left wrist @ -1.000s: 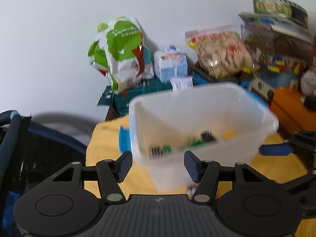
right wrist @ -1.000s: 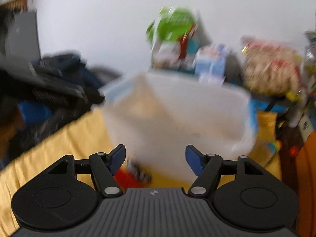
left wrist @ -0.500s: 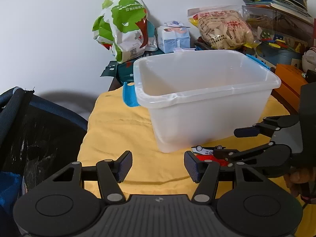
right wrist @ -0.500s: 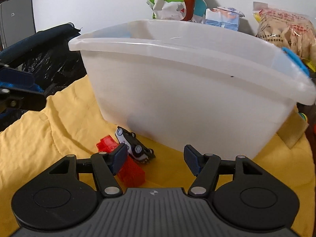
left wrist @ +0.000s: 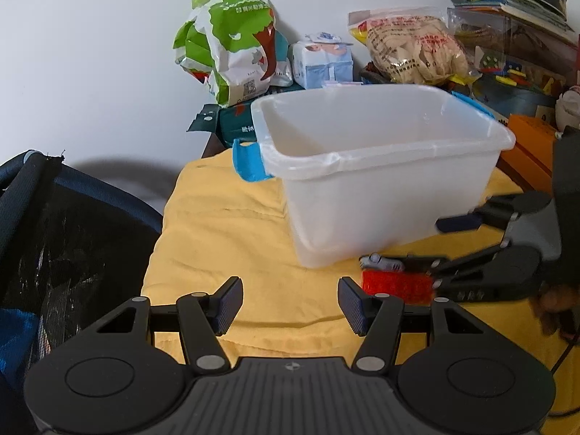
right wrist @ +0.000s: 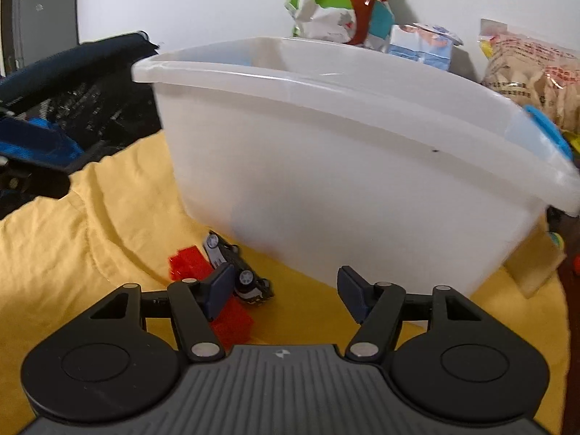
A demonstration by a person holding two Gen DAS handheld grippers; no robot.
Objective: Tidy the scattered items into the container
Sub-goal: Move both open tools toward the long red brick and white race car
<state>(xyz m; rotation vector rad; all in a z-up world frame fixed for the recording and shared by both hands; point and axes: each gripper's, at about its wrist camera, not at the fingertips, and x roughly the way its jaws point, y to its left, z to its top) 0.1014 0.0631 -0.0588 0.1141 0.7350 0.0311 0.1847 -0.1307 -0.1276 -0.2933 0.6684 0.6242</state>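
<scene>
Yellow cloth (left wrist: 224, 224) is carrying the white tub (left wrist: 380, 181); both the left tongs (left wrist: 290, 306) and right tongs (right wrist: 284, 291) are gaping empty near the toy car (right wrist: 235, 272) and red block (right wrist: 188, 262).

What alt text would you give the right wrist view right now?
A translucent white container on a yellow cloth fills the view. In front of it lie a toy car and red blocks, near the left finger of the open, empty right gripper.
</scene>
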